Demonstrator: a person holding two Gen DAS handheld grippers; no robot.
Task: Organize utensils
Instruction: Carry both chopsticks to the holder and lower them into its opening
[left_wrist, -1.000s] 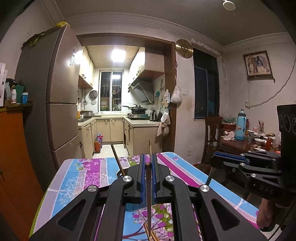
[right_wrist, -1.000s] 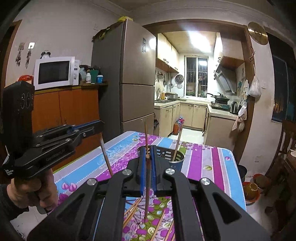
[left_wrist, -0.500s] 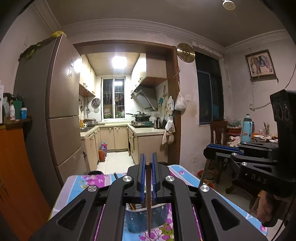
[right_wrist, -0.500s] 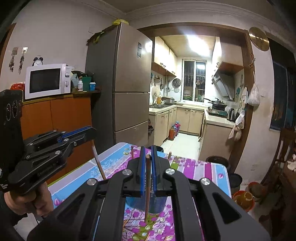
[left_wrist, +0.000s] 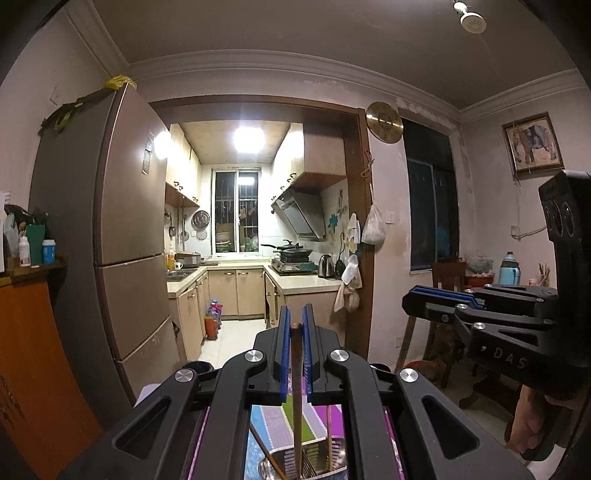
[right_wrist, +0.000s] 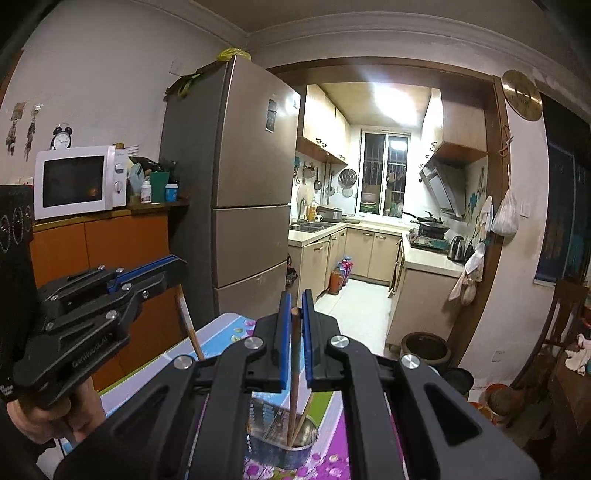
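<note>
Dim room, glaring kitchen ceiling light (left_wrist: 248, 139); fisheye bends and darkens the edges.

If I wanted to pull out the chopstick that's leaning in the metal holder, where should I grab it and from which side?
Grip the leaning chopstick on its bare upper shaft, above the metal holder rim, coming from above. Its lower end sits inside the holder, and the chopstick in the right gripper stands close on its left, so approach from the right.
</note>
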